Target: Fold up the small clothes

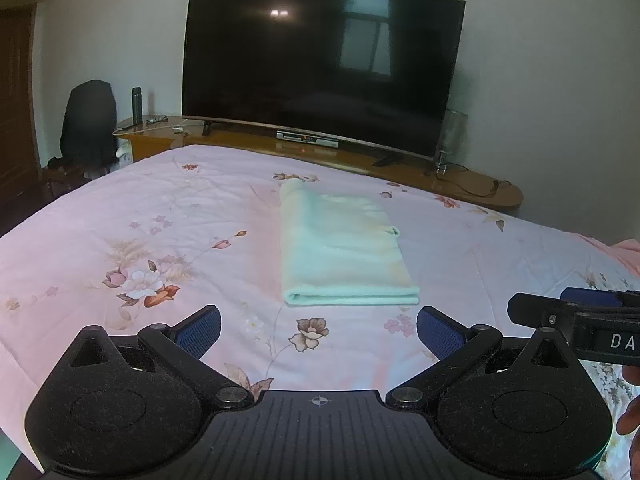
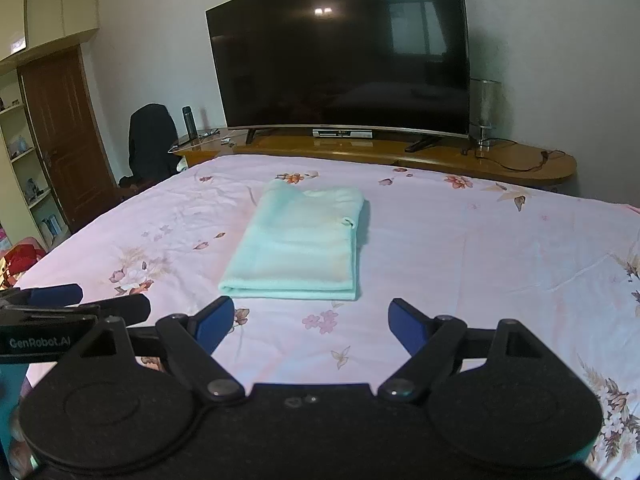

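A pale mint-green garment [image 1: 340, 248] lies folded into a neat rectangle on the pink floral bedspread [image 1: 120, 220], its folded edge nearest me. It also shows in the right wrist view [image 2: 298, 240]. My left gripper [image 1: 319, 332] is open and empty, hovering just short of the garment's near edge. My right gripper [image 2: 311, 326] is open and empty too, also just short of that edge. Each gripper shows at the side of the other's view: the right one [image 1: 576, 312] and the left one [image 2: 72, 304].
A large dark TV [image 1: 320, 64] stands on a wooden cabinet [image 1: 472, 184] beyond the bed's far edge. A dark chair [image 1: 88, 124] and a flask [image 1: 137, 105] are at the far left. A wooden door [image 2: 64, 136] and shelves [image 2: 24, 184] are left.
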Available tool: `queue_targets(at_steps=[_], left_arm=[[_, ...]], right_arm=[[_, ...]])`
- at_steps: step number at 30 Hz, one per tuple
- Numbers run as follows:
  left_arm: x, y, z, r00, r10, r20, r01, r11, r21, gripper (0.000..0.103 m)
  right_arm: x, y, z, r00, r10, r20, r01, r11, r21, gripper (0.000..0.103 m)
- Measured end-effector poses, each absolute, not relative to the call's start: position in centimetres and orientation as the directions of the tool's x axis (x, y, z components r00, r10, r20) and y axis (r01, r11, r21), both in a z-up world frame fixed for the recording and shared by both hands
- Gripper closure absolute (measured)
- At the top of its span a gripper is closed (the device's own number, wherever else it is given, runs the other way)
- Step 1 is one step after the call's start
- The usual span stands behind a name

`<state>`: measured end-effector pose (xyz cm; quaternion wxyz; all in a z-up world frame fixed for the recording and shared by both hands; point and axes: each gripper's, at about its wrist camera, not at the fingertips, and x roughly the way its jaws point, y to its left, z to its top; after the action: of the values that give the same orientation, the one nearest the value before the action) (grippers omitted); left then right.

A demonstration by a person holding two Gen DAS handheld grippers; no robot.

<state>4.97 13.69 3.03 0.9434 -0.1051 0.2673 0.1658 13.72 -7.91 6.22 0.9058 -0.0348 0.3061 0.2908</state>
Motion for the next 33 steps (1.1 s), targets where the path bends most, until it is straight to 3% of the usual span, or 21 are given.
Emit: queue_targets(at_steps=[33], left_arm=[[5.05, 13.48, 3.08, 0.803, 0.263, -0.534, -0.369, 0.924, -0.101, 0.0]], right_arm=[[13.55, -7.87, 6.77, 0.644, 0.507, -0.573, -0.553, 0.826, 0.109, 0.019]])
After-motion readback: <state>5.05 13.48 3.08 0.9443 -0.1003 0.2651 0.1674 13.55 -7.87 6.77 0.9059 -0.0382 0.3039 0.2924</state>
